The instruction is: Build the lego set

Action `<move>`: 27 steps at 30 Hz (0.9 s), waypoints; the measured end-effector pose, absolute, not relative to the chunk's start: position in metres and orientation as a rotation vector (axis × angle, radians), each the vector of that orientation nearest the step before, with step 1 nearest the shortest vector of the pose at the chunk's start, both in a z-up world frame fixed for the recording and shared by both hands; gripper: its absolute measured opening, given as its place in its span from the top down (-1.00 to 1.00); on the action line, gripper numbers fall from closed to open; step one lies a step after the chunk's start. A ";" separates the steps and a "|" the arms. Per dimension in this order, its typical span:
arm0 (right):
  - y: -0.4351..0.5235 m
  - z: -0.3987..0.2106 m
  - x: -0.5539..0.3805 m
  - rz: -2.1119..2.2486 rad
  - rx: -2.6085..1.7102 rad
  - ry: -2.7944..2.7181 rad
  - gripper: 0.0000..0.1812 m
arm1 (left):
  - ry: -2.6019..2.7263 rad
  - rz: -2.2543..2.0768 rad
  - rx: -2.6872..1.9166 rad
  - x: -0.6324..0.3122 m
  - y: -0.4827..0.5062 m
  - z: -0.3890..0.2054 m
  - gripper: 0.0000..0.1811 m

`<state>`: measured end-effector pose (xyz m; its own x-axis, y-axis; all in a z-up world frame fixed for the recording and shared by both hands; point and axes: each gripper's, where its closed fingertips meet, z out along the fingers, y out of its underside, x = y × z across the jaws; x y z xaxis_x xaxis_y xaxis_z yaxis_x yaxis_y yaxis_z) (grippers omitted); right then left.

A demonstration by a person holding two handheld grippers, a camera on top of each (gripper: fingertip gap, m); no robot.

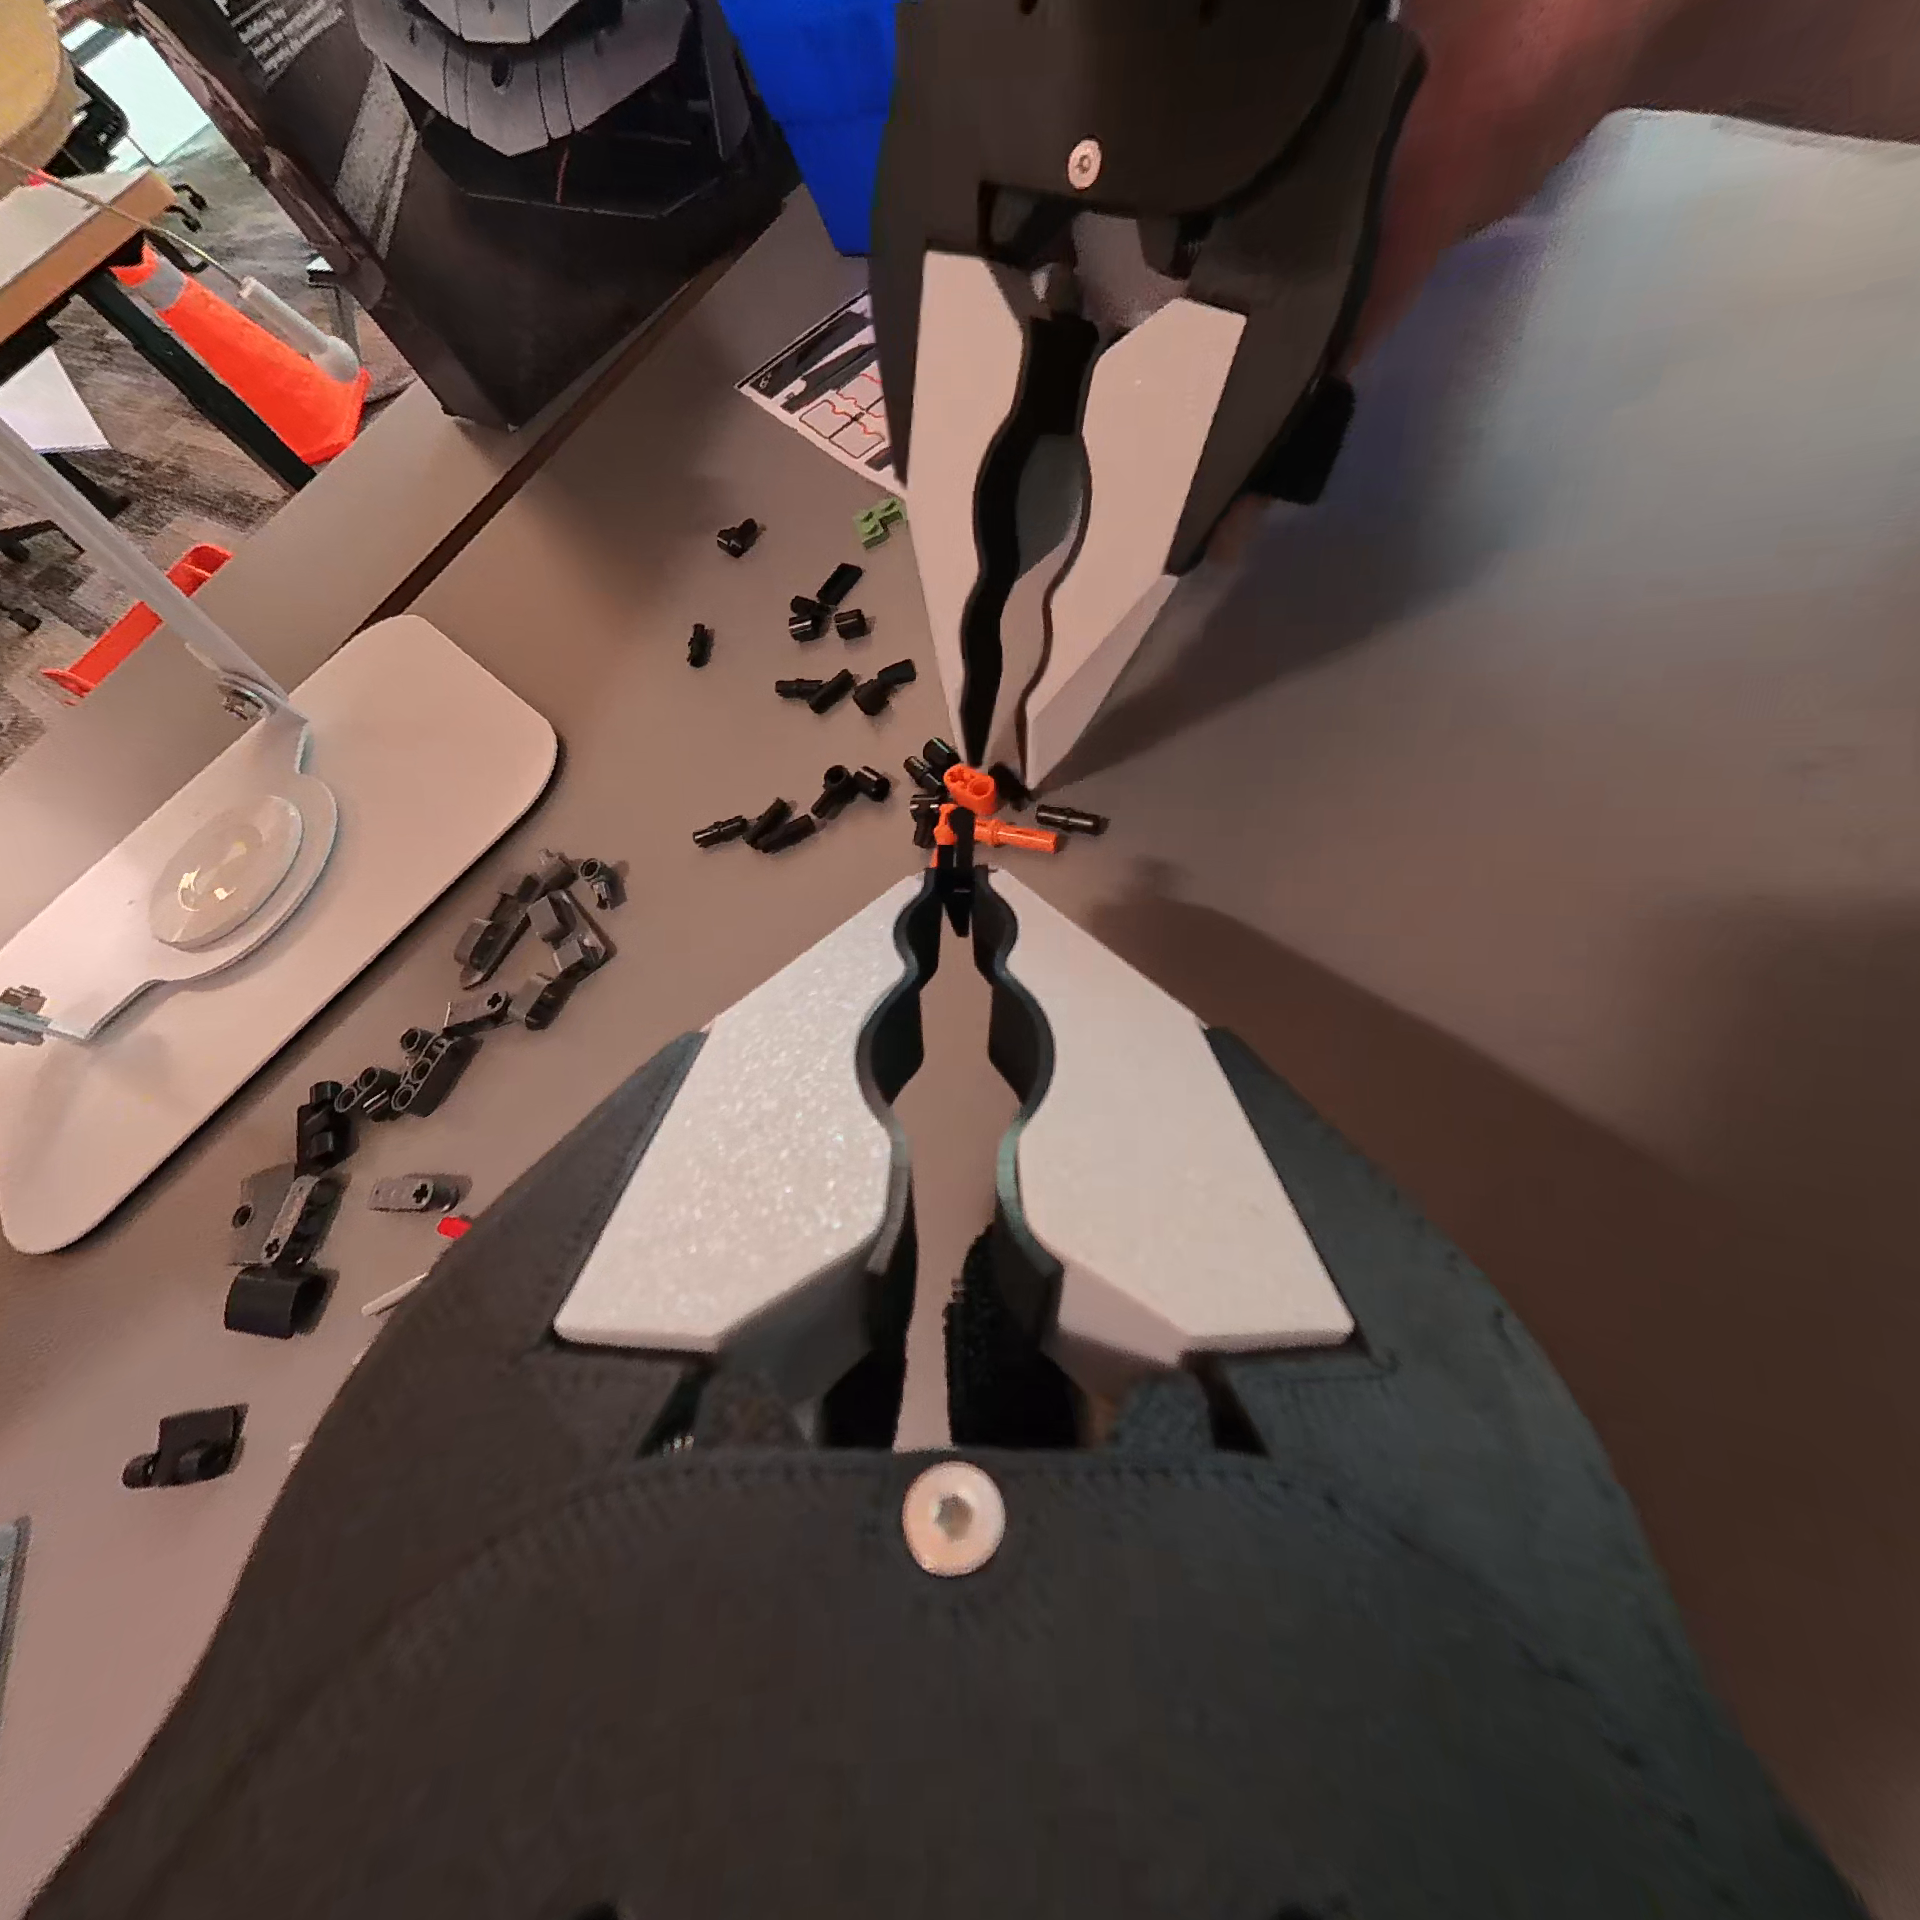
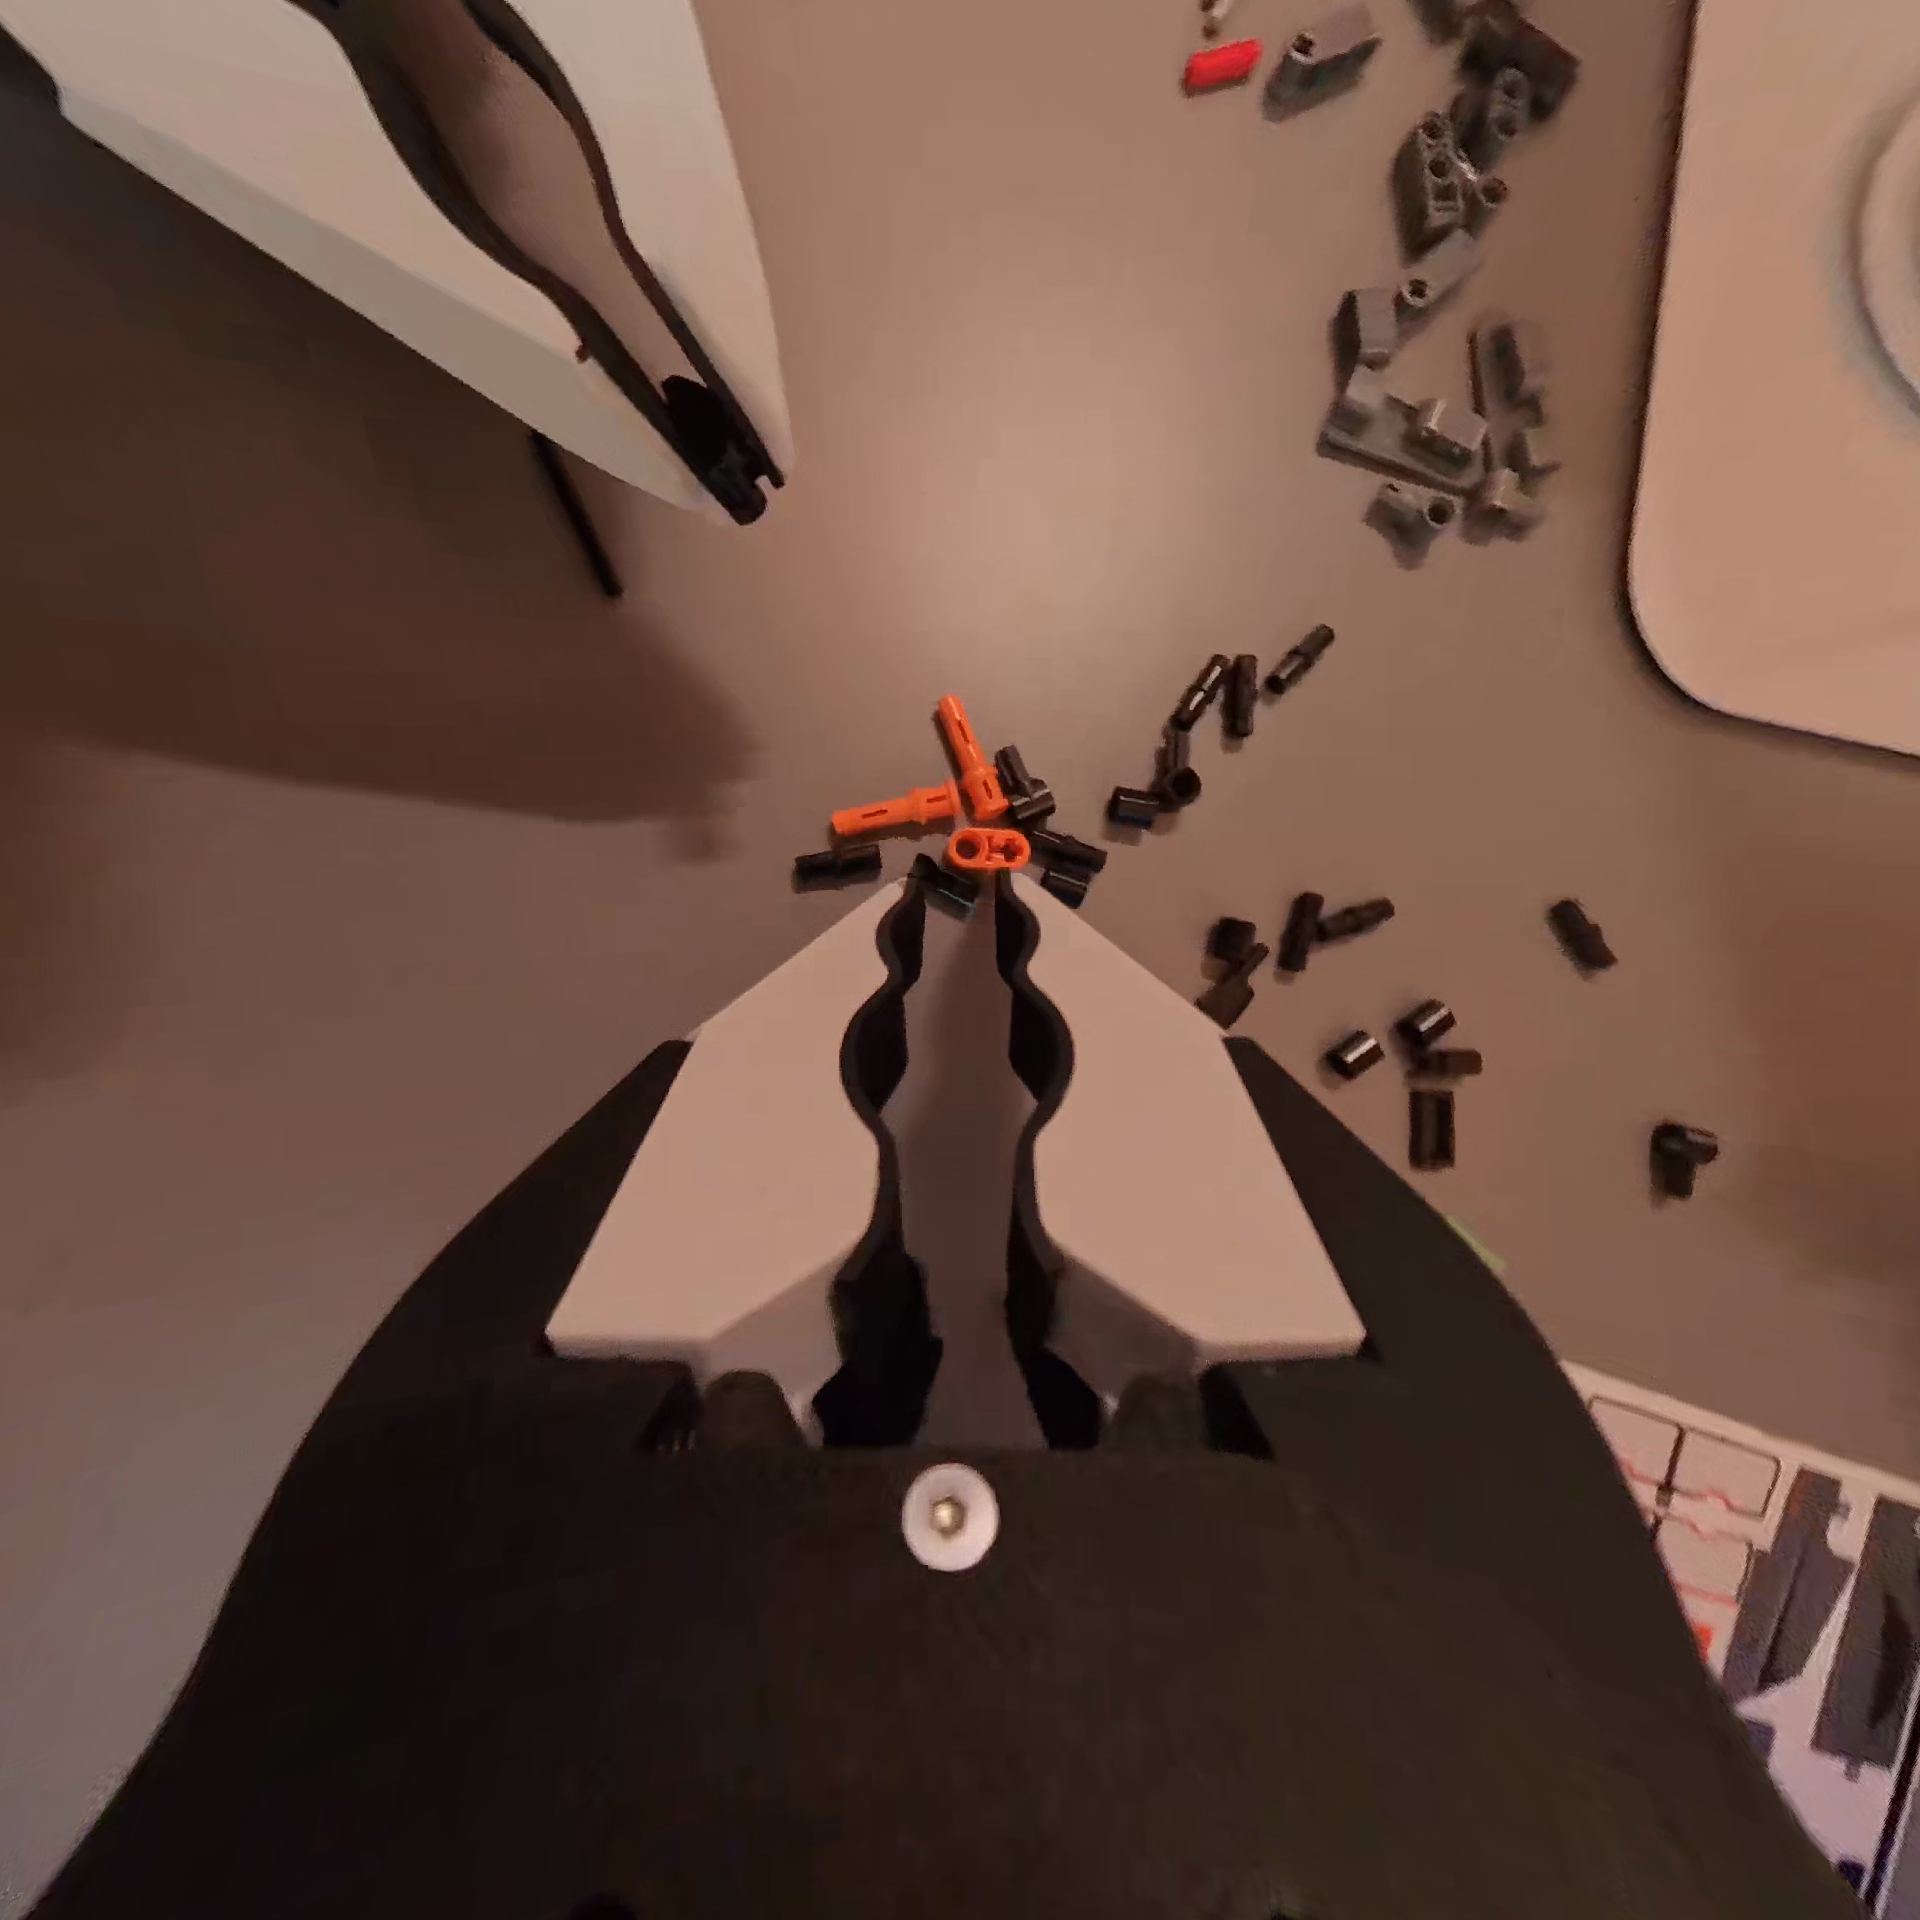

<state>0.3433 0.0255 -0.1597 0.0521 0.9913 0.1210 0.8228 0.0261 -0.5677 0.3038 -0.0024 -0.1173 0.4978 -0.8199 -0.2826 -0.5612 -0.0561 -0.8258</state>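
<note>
A pile of small black pins (image 1: 821, 686) (image 2: 1236, 790) lies scattered on the grey-brown table (image 1: 1351, 935). In it lie an orange two-hole connector (image 1: 971, 784) (image 2: 987, 847) and two orange long pins (image 1: 1023, 834) (image 2: 894, 814). My left gripper (image 1: 956, 883) is shut on a black pin (image 1: 958, 904) and holds it just above the pile; it also shows in the right wrist view (image 2: 743, 488). My right gripper (image 2: 953, 885) (image 1: 997, 769) stands narrowly open, tips down at the orange connector, with a loose black pin (image 2: 940, 888) between the tips.
Grey lego pieces (image 1: 540, 935) (image 2: 1455, 312) lie left of the pins, beside a white stand base (image 1: 260, 883) (image 2: 1787, 416). A sticker sheet (image 1: 831, 405) (image 2: 1766, 1610), a green piece (image 1: 883, 520), a red piece (image 2: 1224, 64) and a black box (image 1: 520, 208) are farther off. Tip to tip, the grippers are about 7 centimetres apart.
</note>
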 end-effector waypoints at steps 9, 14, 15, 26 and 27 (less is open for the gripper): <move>0.018 -0.162 0.341 0.549 -1.876 -1.833 0.92 | 1.178 -0.330 -1.744 0.304 -0.002 -0.119 0.94; 0.015 -0.162 0.341 0.573 -1.866 -1.821 0.97 | 1.182 -0.334 -1.745 0.304 -0.003 -0.119 0.94; 0.015 -0.162 0.341 0.567 -1.866 -1.822 0.97 | 1.184 -0.331 -1.746 0.305 -0.003 -0.120 0.94; -0.014 -0.130 0.328 0.507 -1.749 -1.689 0.98 | 1.308 -0.271 -1.788 0.306 -0.012 -0.131 0.94; -0.018 -0.128 0.326 0.484 -1.734 -1.680 0.98 | 1.336 -0.263 -1.807 0.306 -0.014 -0.136 0.94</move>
<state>0.3260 -0.0177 -0.1280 0.1036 0.9777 0.1829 0.7309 0.0499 -0.6807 0.3065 -0.0136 -0.1357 0.4068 -0.8620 -0.3025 -0.6831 -0.0672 -0.7272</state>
